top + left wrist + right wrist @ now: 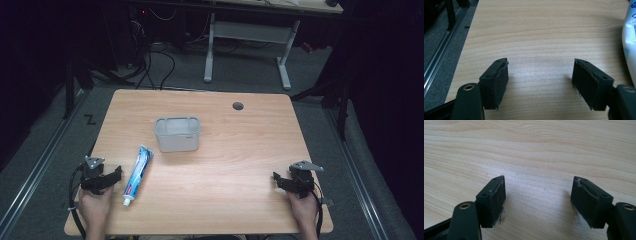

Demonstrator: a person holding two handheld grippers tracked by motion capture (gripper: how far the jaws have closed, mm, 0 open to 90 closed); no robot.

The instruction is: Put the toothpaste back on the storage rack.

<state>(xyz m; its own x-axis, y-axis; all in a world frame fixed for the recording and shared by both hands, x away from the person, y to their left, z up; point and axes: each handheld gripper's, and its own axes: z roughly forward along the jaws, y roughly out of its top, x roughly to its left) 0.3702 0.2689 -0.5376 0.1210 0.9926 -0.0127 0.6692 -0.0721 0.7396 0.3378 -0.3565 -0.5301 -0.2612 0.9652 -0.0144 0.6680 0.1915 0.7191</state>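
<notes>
We rest our left gripper [118, 174] on the table [220, 200], jaws spread and empty, ready for the toothpaste tube [138, 174] lying flat just to its right. Farther ahead stands the open bin [177, 134]. Our right gripper [276, 180] waits spread and empty, well apart.

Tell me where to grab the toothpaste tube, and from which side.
Likely best across the middle of the toothpaste tube, from above with the left gripper, which sits open just beside it. The tube lies flat and slanted on the table, cap toward the near edge, so turn the jaws to span its narrow width.
</notes>
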